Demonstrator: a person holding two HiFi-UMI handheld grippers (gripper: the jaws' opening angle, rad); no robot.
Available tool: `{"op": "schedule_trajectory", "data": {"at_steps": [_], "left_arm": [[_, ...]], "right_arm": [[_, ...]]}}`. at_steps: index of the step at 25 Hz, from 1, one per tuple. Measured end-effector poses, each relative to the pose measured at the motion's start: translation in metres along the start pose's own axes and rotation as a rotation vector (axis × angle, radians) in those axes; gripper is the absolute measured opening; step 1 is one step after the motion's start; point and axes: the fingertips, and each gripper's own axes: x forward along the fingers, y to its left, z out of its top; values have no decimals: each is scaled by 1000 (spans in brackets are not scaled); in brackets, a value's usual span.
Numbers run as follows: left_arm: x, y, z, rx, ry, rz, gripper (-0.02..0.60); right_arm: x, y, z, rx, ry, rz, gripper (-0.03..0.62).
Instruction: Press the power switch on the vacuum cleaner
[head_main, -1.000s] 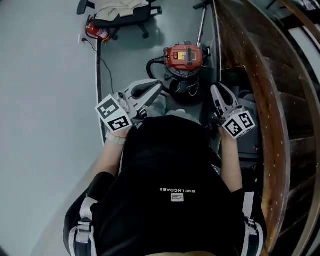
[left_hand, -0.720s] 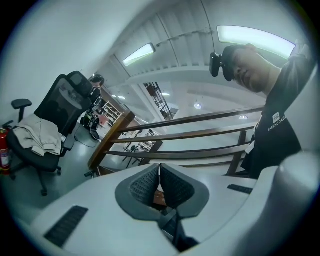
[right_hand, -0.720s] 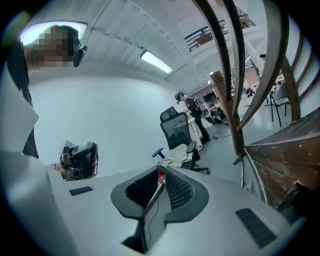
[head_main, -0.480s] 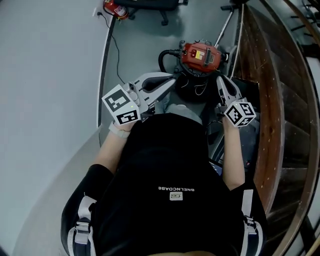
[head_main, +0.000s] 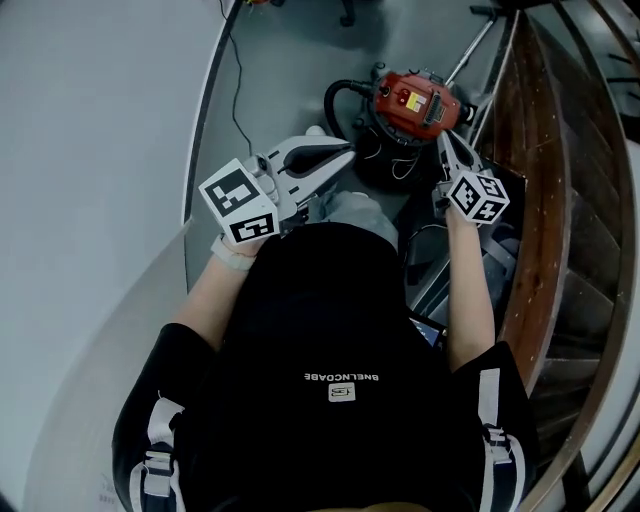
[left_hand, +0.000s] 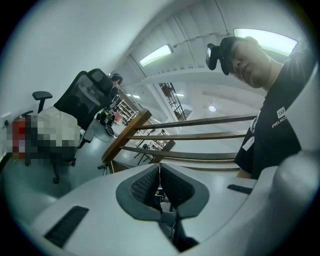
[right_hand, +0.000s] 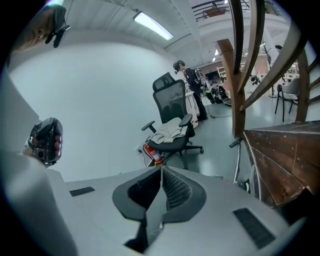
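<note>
One red-topped vacuum cleaner (head_main: 415, 100) stands on the floor (head_main: 100, 120), far side. Both of the two grippers are closed and empty: the left gripper (head_main: 338, 157) is near the vacuum cleaner's left, and the right gripper (head_main: 443, 140) is seemingly just beside its right edge.

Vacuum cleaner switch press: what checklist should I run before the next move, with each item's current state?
1. Vacuum cleaner in the head view, red top facing up: ok.
2. Right gripper shut and empty for a tip press: ok.
3. Left gripper shut and empty: ok.
4. Right gripper tip over the red top: not ok, it sits at the near edge.
5. Which control is the power switch: cannot tell.
</note>
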Motion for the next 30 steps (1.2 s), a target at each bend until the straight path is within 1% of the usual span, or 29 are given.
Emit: {"op": "schedule_trajectory", "data": {"at_steps": [3, 8, 14, 18, 22, 30], "left_arm": [[-2, 15, -6, -23, -6, 21, 17], [-10, 41, -19, -47, -26, 82, 17], [-22, 78, -45, -108, -39, 145, 17], [-28, 96, -66, -142, -46, 183, 17], [-30, 108, -77, -172, -49, 220, 17], [-32, 130, -102, -212, -67, 247, 17]], "right_arm": [[27, -16, -13, -6, 64, -20, 32], [73, -33, -38, -57, 171, -29, 32], [136, -56, -72, -122, 309, -52, 32], [168, -72, -90, -187, 373, -64, 32], [192, -87, -107, -212, 434, -69, 32], [238, -123, -149, -261, 539, -90, 32]]}}
